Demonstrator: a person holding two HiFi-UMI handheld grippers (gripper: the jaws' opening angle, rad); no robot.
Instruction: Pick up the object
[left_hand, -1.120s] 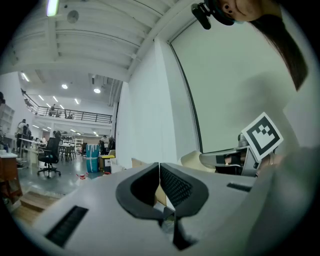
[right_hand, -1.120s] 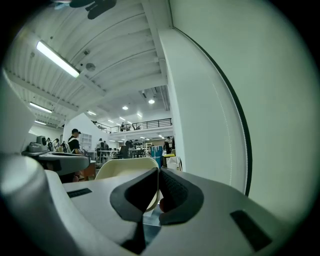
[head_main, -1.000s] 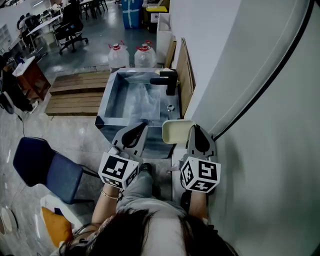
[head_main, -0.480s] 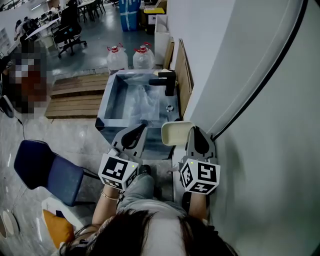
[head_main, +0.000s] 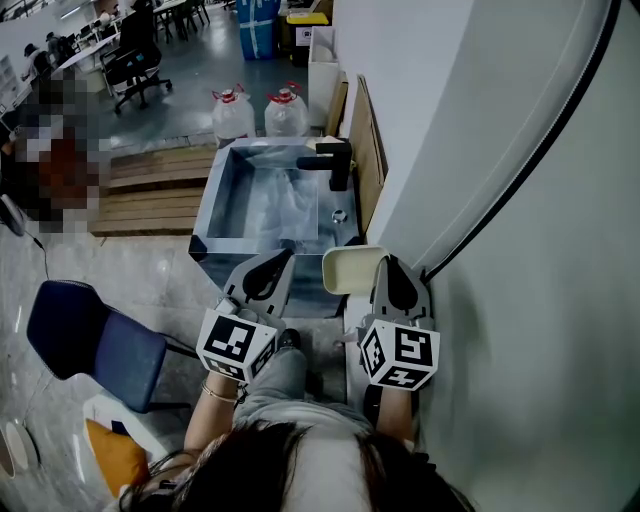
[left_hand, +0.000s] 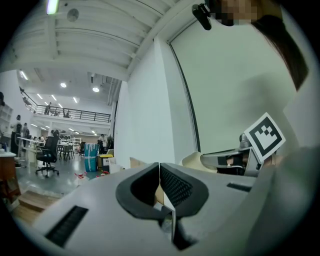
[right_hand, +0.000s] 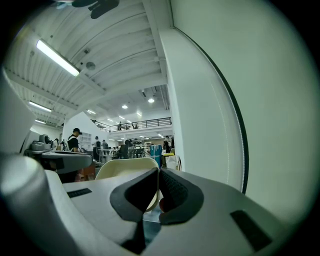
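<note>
At the near edge of a grey steel sink (head_main: 210, 215), the left gripper (head_main: 283, 251) and right gripper (head_main: 386, 259) are both clenched on nothing. A cream rounded plastic dish (head_main: 350, 268), likely the object, rests on the sink's near right corner. The right gripper, just beside it, seems best placed to reach it.

left gripper (head_main: 284, 254) grey | right gripper (head_main: 388, 262) grey | black pads (left_hand: 176, 187) | marker cubes (head_main: 237, 343) | bracelet (head_main: 218, 390)

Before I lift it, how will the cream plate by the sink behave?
The plate looks thin and rigid, probably plastic, so likely light and stiff. Its smooth surface may be slippery. It seems to rest at the corner of the sink, so a push might tip it.
</note>
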